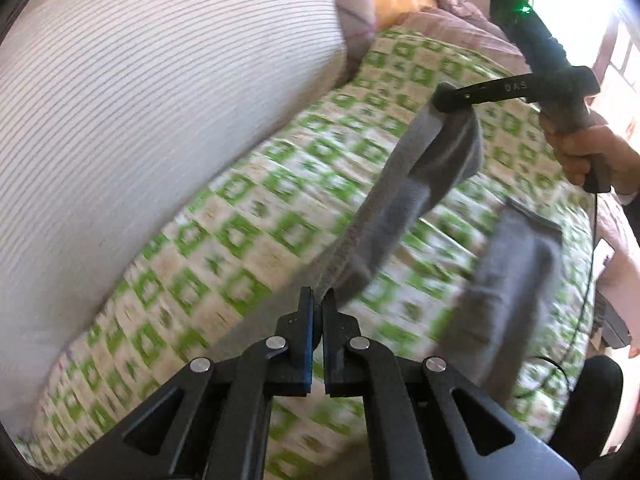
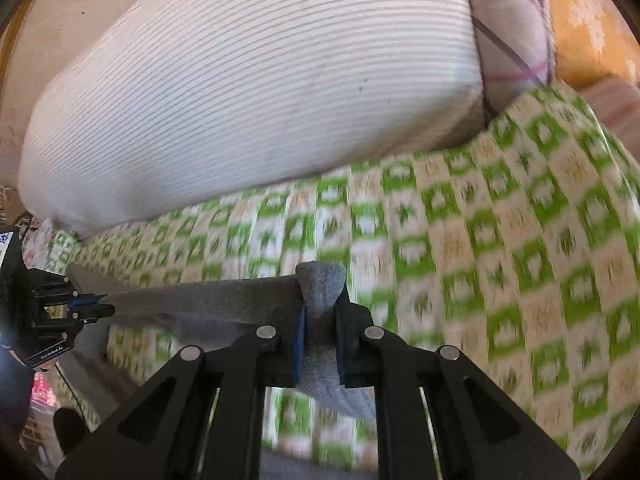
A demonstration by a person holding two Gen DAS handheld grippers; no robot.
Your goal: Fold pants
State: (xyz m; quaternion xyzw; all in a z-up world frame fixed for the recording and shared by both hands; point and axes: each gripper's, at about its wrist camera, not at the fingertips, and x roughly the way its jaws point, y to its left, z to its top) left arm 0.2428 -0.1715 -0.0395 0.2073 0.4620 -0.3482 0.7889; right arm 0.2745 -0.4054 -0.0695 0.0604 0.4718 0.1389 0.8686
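Grey soft fleece pants (image 1: 384, 216) are lifted off the green-and-cream checked quilted bedspread (image 1: 256, 216), stretched taut in the air between both tools. The black two-finger left gripper (image 1: 317, 300) has its jaws pressed fully together, with the pants edge pinched at its tips. The black two-finger right gripper (image 2: 322, 312) is nearly closed, clamped on a bunched wad of the same grey fabric, which pokes out above the blue pads. A bare hand (image 1: 588, 152) holds the right tool's handle. The rest of the pants hangs down towards the bedspread. A white ribbed pillow (image 2: 256, 92) lies behind, with an orange cushion (image 2: 588, 20) beside it. The frames are motion-blurred.
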